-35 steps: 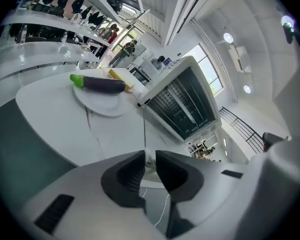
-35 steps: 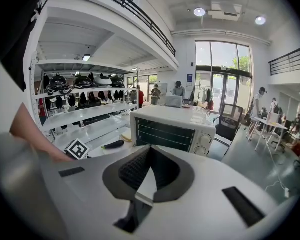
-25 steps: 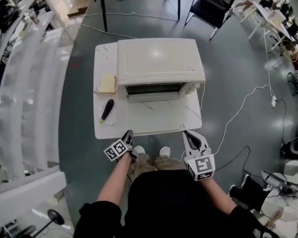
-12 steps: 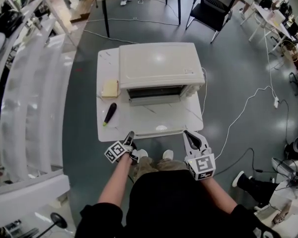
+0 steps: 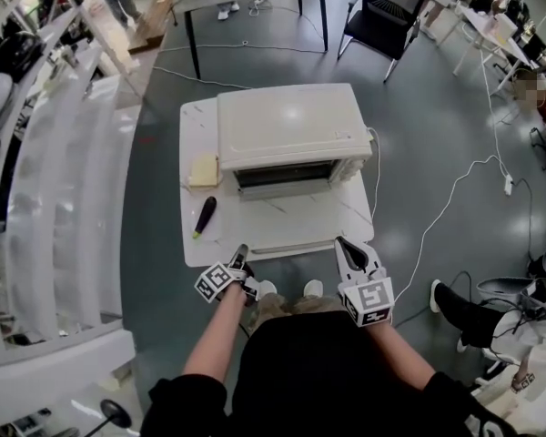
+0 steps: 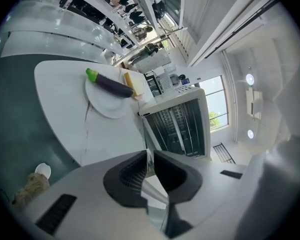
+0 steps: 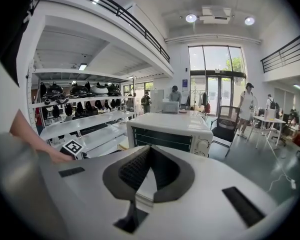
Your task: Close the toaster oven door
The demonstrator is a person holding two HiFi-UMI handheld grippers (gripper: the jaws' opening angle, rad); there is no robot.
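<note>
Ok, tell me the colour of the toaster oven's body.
The toaster oven is cream-white, clearest in the head view.

— Smooth cream shell on the toaster oven (image 5: 291, 126), like painted metal, a bit shiny on top. Dark glass in the door (image 5: 285, 178).
— And the table (image 5: 282, 224)?
— White and glossy, with thin grey lines like marble. Grey floor (image 5: 437, 135) glossy too, full of light spots.
— Shiny dark skin on the eggplant (image 6: 112, 85), plastic-looking. Smooth white plate (image 6: 104, 108).
— Matt pale plastic on the left gripper (image 6: 149, 156) and the right gripper (image 7: 149, 154). Black ribbed pads (image 7: 135, 169) inside, rubbery-looking.
— Soft matt black cloth on the shirt (image 5: 300, 371).
</note>
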